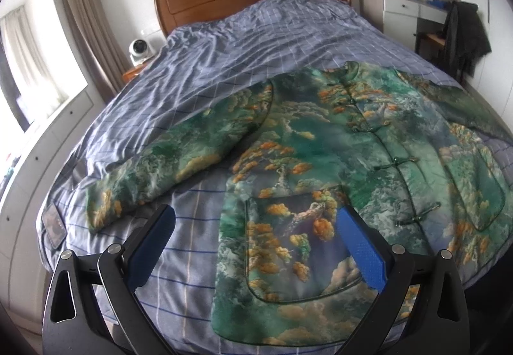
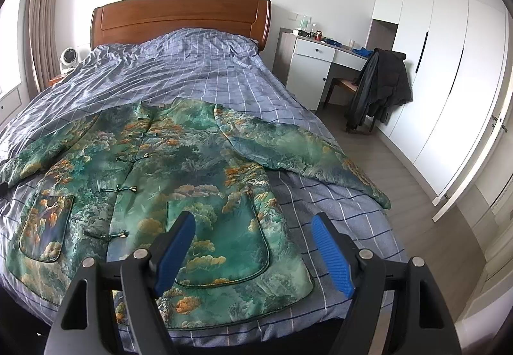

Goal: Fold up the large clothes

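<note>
A green jacket [image 2: 166, 169] printed with orange trees and clouds lies flat, face up and buttoned, on the foot half of a bed [image 2: 205, 66] covered in a blue checked quilt, its collar toward the wooden headboard [image 2: 179, 15] at 12 o'clock and both sleeves angled outward. The left tongs [image 1: 256, 243] hover spread above the hem corner and patch pocket [image 1: 298, 246] on that side, pinching nothing. The right tongs [image 2: 253, 252] hang spread over the opposite hem corner, also empty. A dark coat [image 2: 381, 86] drapes over a chair at 2 o'clock beside a white table [image 2: 320, 57].
</note>
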### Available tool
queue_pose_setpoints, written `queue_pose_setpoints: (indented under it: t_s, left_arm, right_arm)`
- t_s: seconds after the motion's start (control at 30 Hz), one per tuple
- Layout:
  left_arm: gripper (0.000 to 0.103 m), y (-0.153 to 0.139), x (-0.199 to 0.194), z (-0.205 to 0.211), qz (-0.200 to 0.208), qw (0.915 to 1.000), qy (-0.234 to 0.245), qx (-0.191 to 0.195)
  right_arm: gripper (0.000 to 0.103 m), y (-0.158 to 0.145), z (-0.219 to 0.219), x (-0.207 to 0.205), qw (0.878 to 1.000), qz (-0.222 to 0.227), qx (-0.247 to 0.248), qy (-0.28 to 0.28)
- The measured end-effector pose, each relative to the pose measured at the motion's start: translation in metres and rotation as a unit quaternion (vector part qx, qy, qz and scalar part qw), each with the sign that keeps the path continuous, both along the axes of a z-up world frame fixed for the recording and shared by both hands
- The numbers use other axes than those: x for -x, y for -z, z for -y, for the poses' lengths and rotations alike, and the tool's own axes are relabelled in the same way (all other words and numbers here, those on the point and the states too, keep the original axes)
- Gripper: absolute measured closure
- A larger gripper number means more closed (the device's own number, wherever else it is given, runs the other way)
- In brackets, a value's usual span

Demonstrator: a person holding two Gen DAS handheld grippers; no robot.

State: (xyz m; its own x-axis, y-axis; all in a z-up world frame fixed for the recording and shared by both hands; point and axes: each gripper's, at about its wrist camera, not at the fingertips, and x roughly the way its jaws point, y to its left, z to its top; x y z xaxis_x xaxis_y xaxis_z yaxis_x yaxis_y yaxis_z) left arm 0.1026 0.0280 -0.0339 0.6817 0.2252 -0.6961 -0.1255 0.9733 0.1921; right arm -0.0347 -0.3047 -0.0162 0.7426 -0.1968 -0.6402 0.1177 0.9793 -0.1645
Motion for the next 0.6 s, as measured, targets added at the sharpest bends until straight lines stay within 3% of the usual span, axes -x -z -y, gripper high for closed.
queue_pose_setpoints:
  t_s: [0.2, 0.37, 0.6]
  left_arm:
    - [0.001, 0.001, -0.002, 0.002, -0.003, 0.9999, 0.006, 0.009]
    - [0.001, 0.003, 0.002, -0.002, -0.001, 0.9977, 0.037, 0.057]
    - [0.001, 0.005, 0.006, 0.009, 0.002, 0.9983, 0.046, 0.036]
  right_arm:
    - [0.026, -0.004, -0.001, -0.003, 1.0, 0.0, 0.008, 0.002]
    - [0.026, -0.008, 0.0, -0.008, 1.0, 0.0, 0.015, 0.004]
    - [0.026, -0.02, 0.011, -0.015, 0.999, 0.007, 0.028, 0.024]
